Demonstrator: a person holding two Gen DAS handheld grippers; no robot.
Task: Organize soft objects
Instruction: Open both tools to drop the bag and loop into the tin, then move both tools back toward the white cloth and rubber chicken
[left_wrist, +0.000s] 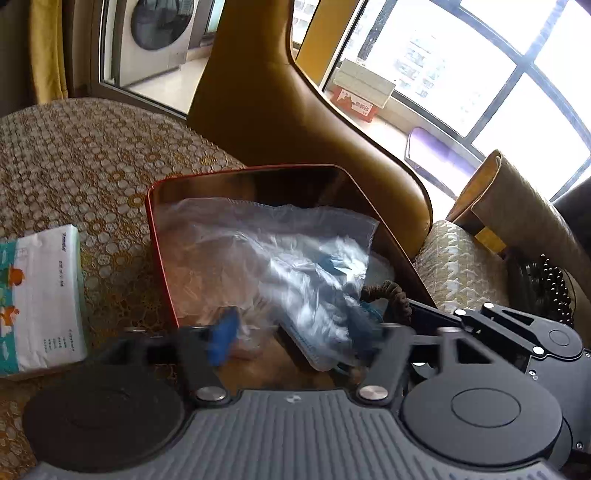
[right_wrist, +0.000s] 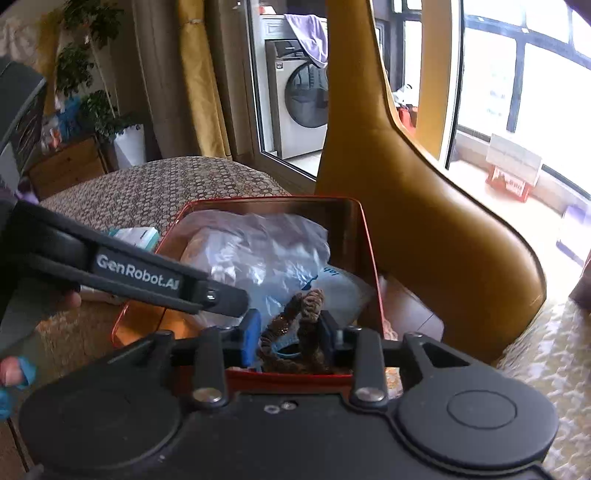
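The right tongs (right_wrist: 288, 332) stand part open around the brown hair tie (right_wrist: 295, 325), low inside the red tin (right_wrist: 369, 236) on the counter. Left tongs (left_wrist: 295, 332) are wide and empty. Lift out straight, slowly.

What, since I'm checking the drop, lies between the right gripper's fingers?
A brown scrunchie sits inside the right gripper, over the red tin; the right wrist view shows it.

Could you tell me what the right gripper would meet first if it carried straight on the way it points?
Most likely the brown hair tie lying between its fingers, inside the red tin.
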